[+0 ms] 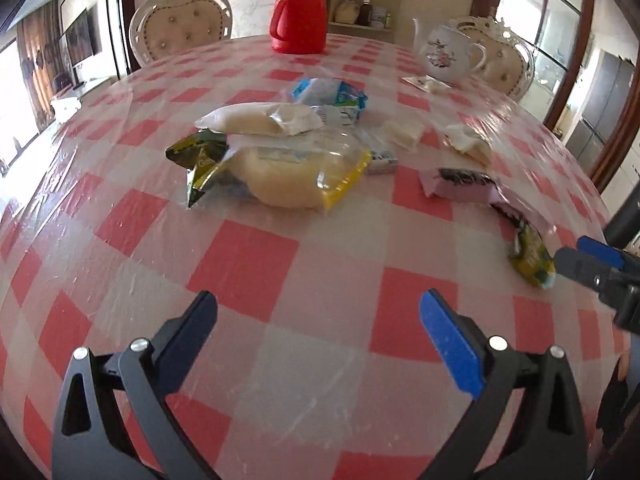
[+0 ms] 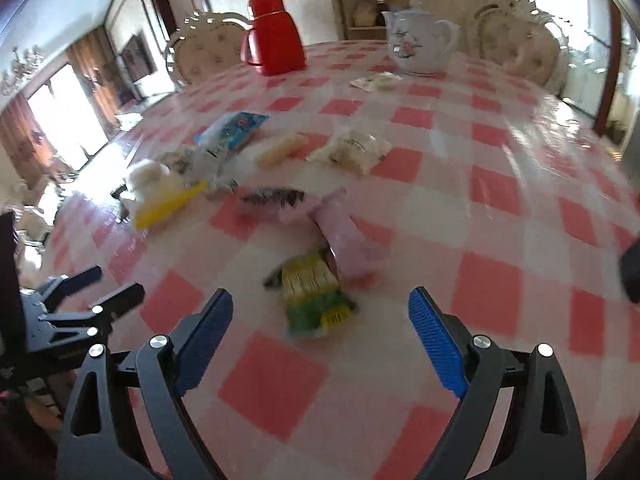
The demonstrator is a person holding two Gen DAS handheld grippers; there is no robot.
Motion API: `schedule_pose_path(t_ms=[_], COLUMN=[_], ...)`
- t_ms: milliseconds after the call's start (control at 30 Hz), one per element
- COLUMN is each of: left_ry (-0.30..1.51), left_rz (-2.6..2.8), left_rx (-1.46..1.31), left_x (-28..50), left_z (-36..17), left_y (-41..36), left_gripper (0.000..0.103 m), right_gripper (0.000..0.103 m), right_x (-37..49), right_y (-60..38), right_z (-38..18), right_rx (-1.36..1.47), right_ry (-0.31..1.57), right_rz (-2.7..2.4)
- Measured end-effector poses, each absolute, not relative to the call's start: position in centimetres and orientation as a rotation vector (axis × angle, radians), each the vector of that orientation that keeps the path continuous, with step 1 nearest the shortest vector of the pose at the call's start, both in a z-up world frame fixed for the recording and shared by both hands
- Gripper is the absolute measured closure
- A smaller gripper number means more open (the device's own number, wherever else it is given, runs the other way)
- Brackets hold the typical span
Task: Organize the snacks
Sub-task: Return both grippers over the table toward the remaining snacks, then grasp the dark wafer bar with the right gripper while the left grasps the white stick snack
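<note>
Several snack packs lie on the red-and-white checked table (image 1: 248, 264). In the left wrist view a pile holds a bread bag with a yellow edge (image 1: 296, 176), a white pack (image 1: 256, 120), a dark green pack (image 1: 196, 156) and a blue pack (image 1: 332, 96). A pink pack (image 1: 468, 188) and a yellow-green pack (image 1: 532, 258) lie to the right. My left gripper (image 1: 318, 308) is open and empty above the table. My right gripper (image 2: 320, 304) is open, with the yellow-green pack (image 2: 314, 294) on the table between and just beyond its fingertips. The pink pack (image 2: 348, 236) lies behind it.
A red thermos (image 1: 298, 12) and a white teapot (image 1: 448, 52) stand at the far side of the table. Small pale packs (image 2: 352, 150) lie mid-table. Chairs (image 1: 180, 28) stand behind the table. The right gripper shows at the right edge of the left wrist view (image 1: 592, 264).
</note>
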State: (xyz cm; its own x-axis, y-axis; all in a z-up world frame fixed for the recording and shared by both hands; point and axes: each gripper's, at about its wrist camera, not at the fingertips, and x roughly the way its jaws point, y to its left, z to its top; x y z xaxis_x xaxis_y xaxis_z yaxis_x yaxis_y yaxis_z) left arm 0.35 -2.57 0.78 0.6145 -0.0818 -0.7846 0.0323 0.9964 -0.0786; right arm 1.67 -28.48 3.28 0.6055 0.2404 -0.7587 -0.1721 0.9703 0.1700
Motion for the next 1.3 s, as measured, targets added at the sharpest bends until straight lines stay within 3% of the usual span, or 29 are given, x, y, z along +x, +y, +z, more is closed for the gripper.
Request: schedule_pose_path(t_ms=[233,400,467,533,567,867,1000,1133,1167,1267,1300], left_ry=[0.903,0.901,0.896,0.89,0.888,0.877,0.933,0.954,0.957,0.907,0.885], left_rz=[-0.066,-0.064,-0.065,-0.061,-0.06,-0.033,0.065,0.109,0.089,0.028,0.021], left_rx=[-0.118,-0.138,-0.145,-0.159,-0.171,-0.385,-0.515,-0.428,-0.401,-0.371,-0.372], left_x=[1.7,2.0,2.0,2.3,2.5,7.3,11.4,14.3,14.4,12.6,11.9], left_z=[0.9,1.1,1.4,1.6,1.6,2.9,2.6,2.4,2.4,3.2,3.6], left_y=[-0.7,0.1,0.6,1.2,1.5,3.3,4.8,4.3,4.0,4.0,4.3], left_gripper=[0.002,0.002,0.002,0.002,0.002,0.002,0.002,0.002,0.012,0.066,0.077], right_gripper=[0.016,0.019,0.036,0.079,0.084,0.084,0.084,0.084,0.084,0.084,0.084], right_x=[7.4,11.5,11.4,10.8,10.2,4.2,3.6,3.7,3.8,4.0,4.1], right_y=[-25.3,-21.0,-20.9,-21.3,-21.8,-26.9,-27.5,-27.1,-27.1,-27.5,-27.8], right_z=[3.6,0.6,0.8,1.1,1.4,7.1,7.1,6.1,5.9,5.5,5.4], right_rx=[-0.132,-0.364,-0.364,-0.364,-0.347,-0.12,-0.041,-0.024,-0.025,0.002,0.014], right_ry=[0.861,0.928,0.912,0.907,0.887,0.667,0.646,0.67,0.676,0.686,0.69], right_rz=[0.39,0.494,0.529,0.527,0.526,0.397,0.391,0.407,0.408,0.404,0.403])
